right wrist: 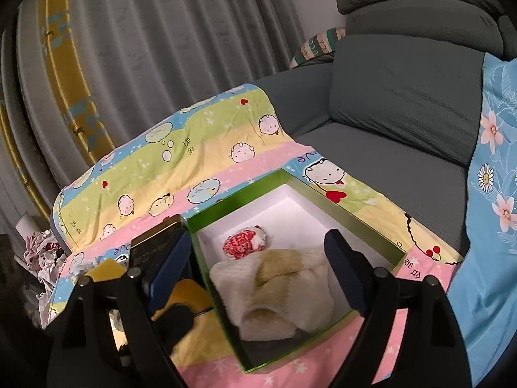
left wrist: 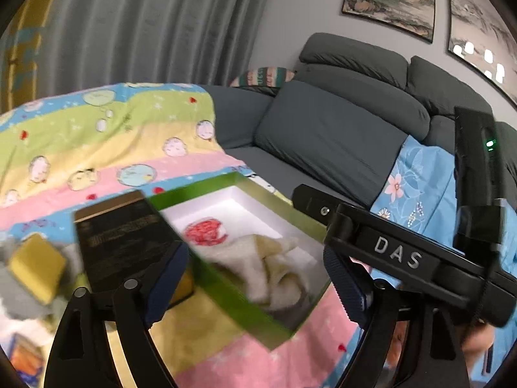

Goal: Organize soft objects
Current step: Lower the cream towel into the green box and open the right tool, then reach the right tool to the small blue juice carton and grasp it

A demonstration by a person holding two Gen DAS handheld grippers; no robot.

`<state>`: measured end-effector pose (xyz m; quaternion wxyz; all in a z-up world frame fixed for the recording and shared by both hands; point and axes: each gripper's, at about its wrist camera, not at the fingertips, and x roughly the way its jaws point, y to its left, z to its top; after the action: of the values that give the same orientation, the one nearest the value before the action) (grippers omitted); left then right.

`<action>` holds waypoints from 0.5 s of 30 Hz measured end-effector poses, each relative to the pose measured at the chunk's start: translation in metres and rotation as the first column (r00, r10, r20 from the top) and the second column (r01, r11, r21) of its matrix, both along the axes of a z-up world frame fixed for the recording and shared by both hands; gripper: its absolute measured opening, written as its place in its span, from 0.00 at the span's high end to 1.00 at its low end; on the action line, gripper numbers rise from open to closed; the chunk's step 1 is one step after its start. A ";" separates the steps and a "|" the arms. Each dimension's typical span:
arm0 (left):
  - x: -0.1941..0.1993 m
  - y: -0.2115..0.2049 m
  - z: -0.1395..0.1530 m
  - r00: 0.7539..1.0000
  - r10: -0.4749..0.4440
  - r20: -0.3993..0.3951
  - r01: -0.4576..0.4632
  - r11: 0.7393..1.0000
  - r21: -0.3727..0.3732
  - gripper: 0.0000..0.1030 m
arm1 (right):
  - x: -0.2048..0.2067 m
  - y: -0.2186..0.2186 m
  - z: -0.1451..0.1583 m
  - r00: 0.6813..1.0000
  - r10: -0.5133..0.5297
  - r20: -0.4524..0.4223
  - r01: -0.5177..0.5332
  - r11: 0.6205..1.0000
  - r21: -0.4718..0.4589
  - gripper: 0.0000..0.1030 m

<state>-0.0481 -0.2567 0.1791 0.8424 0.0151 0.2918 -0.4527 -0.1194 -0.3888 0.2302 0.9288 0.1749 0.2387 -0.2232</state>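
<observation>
Right wrist view: right gripper fingers spread wide, empty, straddling the cream fluffy cloth in the green cardboard box; left gripper equally open, empty, beside it.

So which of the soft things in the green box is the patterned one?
The small red-and-white bundle, toward the box's far end. The larger cream fluffy piece nearer the camera is plain, without print.

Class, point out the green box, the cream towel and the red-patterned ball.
Green box (right wrist: 223,320), right wrist view, on its near-left wall.
Cream towel (right wrist: 274,294), right wrist view, on its folded middle.
Red-patterned ball (right wrist: 240,245), right wrist view, on its red side.
</observation>
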 end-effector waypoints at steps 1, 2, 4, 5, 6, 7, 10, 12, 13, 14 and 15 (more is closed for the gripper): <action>-0.001 0.012 0.003 1.000 0.019 0.006 -0.019 1.000 0.006 0.09 | 0.000 0.005 0.001 1.000 0.009 0.002 -0.009 1.000 0.001 0.14; -0.002 0.024 0.006 0.999 0.038 0.012 -0.038 0.999 0.007 0.08 | -0.002 0.011 0.001 1.000 0.022 0.005 -0.022 1.000 0.002 0.14; -0.002 0.049 0.009 0.996 0.084 0.010 -0.084 0.996 0.005 0.08 | -0.002 0.026 0.000 0.998 0.058 0.012 -0.058 0.998 0.009 0.12; -0.002 0.061 0.009 0.994 0.107 0.001 -0.107 0.994 0.005 0.08 | -0.001 0.032 -0.001 0.997 0.074 0.010 -0.075 0.997 0.010 0.11; 0.000 0.077 0.009 0.990 0.142 -0.015 -0.142 0.990 0.005 0.08 | 0.001 0.039 -0.001 0.995 0.095 0.008 -0.095 0.995 0.009 0.10; 0.001 0.090 0.009 0.986 0.167 -0.026 -0.167 0.986 0.007 0.08 | 0.003 0.048 -0.001 0.993 0.117 0.007 -0.118 0.993 0.009 0.09; 0.005 0.127 0.006 0.961 0.272 -0.042 -0.270 0.962 0.049 0.08 | 0.010 0.070 -0.003 0.983 0.183 0.002 -0.183 0.983 0.011 0.05; 0.005 0.149 0.003 0.942 0.334 -0.043 -0.330 0.941 0.075 0.08 | 0.015 0.086 -0.003 0.973 0.232 0.001 -0.232 0.973 0.011 0.04; 0.005 0.160 0.000 0.931 0.361 -0.043 -0.357 0.930 0.089 0.08 | 0.018 0.093 -0.004 0.968 0.249 -0.004 -0.249 0.968 0.009 0.04; 0.005 0.172 -0.003 0.919 0.392 -0.044 -0.386 0.917 0.104 0.08 | 0.019 0.100 -0.006 0.965 0.261 -0.012 -0.261 0.965 0.005 0.04; 0.005 0.182 -0.006 0.910 0.413 -0.045 -0.406 0.907 0.116 0.08 | 0.022 0.107 -0.007 0.961 0.275 -0.021 -0.275 0.961 0.001 0.03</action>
<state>-0.0433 -0.0751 0.1734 0.9062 -0.0179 0.3402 -0.2505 -0.0974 -0.2822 0.2230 0.9484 0.1369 0.2699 -0.0942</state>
